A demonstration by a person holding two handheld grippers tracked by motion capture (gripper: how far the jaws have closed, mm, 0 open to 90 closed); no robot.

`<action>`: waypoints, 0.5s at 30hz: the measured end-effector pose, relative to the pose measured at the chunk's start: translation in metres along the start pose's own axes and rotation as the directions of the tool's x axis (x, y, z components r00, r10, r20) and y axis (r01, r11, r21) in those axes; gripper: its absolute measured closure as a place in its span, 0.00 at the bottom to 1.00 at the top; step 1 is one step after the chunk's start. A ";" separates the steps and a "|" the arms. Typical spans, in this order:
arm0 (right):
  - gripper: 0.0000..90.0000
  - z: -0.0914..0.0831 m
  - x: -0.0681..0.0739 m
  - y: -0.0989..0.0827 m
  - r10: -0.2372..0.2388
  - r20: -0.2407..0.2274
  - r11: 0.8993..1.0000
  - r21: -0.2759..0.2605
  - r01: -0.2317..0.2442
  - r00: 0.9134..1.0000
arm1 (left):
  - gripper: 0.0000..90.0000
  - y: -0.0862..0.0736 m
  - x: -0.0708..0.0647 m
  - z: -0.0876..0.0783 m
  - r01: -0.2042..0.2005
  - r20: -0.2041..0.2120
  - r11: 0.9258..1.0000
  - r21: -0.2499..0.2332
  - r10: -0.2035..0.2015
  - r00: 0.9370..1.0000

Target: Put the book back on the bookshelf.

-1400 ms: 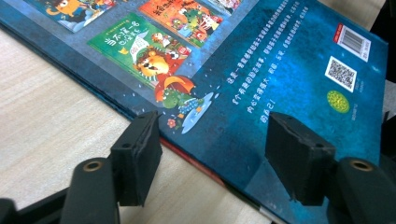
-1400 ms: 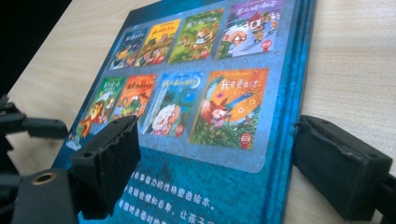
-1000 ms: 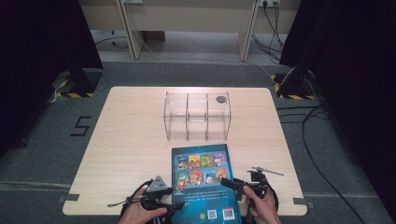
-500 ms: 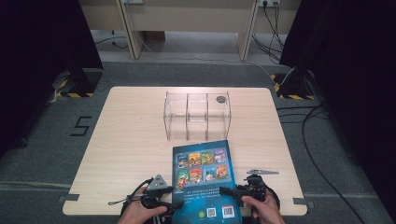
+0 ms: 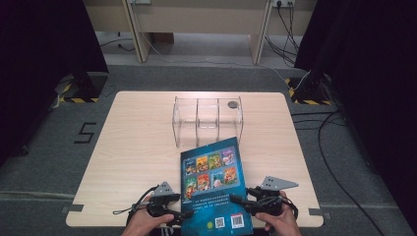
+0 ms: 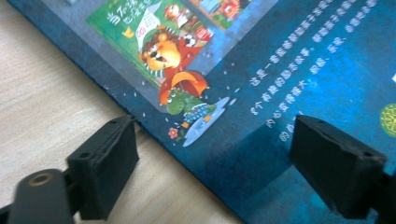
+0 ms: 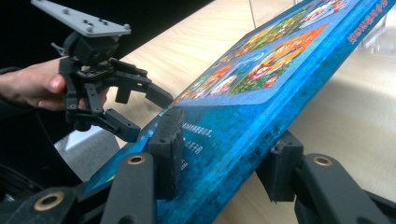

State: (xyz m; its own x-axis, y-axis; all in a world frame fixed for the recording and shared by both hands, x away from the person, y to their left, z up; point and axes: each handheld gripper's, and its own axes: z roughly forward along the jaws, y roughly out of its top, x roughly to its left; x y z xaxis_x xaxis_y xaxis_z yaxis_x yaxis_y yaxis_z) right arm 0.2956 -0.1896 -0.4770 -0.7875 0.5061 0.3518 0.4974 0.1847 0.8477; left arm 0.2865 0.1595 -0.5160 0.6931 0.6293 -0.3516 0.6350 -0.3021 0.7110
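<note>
Right gripper view: the right gripper [image 7: 219,154] has its two black pads on either face of the blue picture book [image 7: 261,84], one pad on the printed back cover, the other under the spine edge. Jaws have just been closing, with the book between them; the grip reads as made. That edge of the book is tilted up off the wooden table [image 7: 355,121]; the far end slopes down toward the clear three-bay organizer [image 7: 378,28].

High view: book [image 5: 212,187] lies at the near table edge, long axis running from the person toward the organizer [image 5: 207,120], slightly skewed. Right gripper [image 5: 246,202] is at its right long edge, left gripper [image 5: 183,215] at its left long edge, both near the bottom corners. Small dark disc [image 5: 232,104] sits on top of the organizer's right bay.

Left gripper view: left gripper [image 6: 224,158] stands parted. One pad rests on the table just beside the book's edge, the other hovers over the cover [image 6: 280,93]; neither presses. Jaws have just been opening, with the book's edge between them but not pinched.

Judgement: the book is carried by the right hand alone for now. The organizer lies straight ahead along the book's long axis, so the coming move likely turns on tipping the book upright about that right-hand edge and feeding it forward into a bay. The left gripper is close enough to steady the free edge.
</note>
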 end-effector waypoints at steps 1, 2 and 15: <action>0.62 -0.001 0.003 0.002 -0.034 0.002 0.999 -0.004 0.034 0.999 | 0.13 0.000 0.000 0.000 0.000 0.002 1.000 0.001 0.000 1.000; 0.62 -0.002 0.004 0.003 -0.063 -0.004 0.998 -0.011 0.063 0.998 | 0.12 0.000 0.001 0.000 0.000 0.005 1.000 0.002 0.000 1.000; 0.64 -0.002 0.004 0.012 -0.125 -0.060 0.992 -0.011 0.125 0.990 | 0.04 0.013 0.007 0.008 -0.005 0.077 0.999 0.039 0.002 0.997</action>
State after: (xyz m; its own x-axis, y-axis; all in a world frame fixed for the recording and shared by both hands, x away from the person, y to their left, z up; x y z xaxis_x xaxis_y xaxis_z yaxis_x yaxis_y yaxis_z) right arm 0.2981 -0.1872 -0.4645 -0.8638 0.4278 0.2661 0.3914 0.2374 0.8891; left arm 0.3024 0.1539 -0.5140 0.7186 0.5715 -0.3964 0.6444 -0.3326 0.6886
